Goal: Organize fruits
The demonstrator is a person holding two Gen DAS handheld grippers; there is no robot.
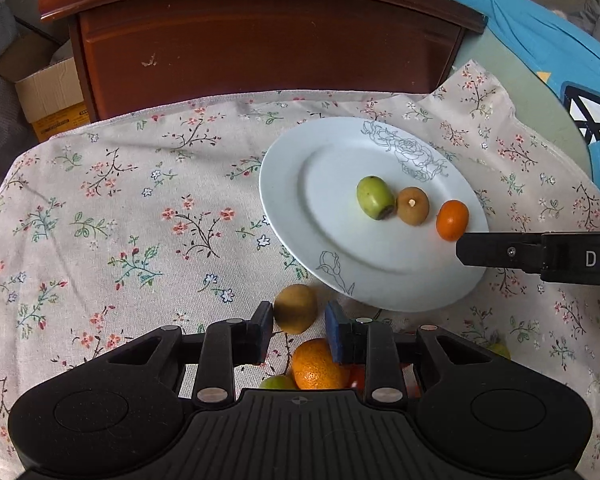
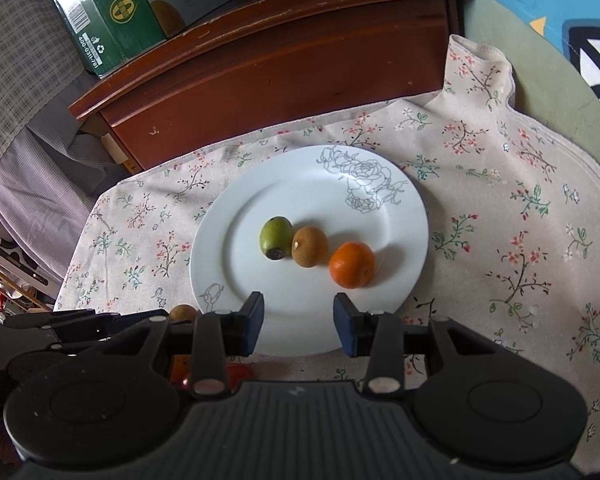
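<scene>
A white plate (image 1: 332, 264) with a rose drawing lies on the flowered cloth and holds a green fruit (image 1: 375, 197), a brown kiwi (image 1: 413, 205) and a small orange (image 1: 453, 220). My left gripper (image 1: 299, 312) stands open low over the cloth; a second kiwi (image 1: 295, 307) lies right at its fingertips, close to the left pad. Under its fingers lie a bigger orange (image 1: 316, 364) and a green fruit (image 1: 278, 382). My right gripper (image 2: 299, 300) is open and empty over the plate's (image 2: 312, 320) near rim, just short of the small orange (image 2: 352, 265).
A dark wooden cabinet (image 1: 260, 40) stands behind the cloth, with cardboard boxes (image 1: 48, 92) to its left. A red fruit (image 2: 240, 372) and another green fruit (image 1: 500, 350) lie near the cloth's front. Blue bedding (image 1: 540, 32) is at the far right.
</scene>
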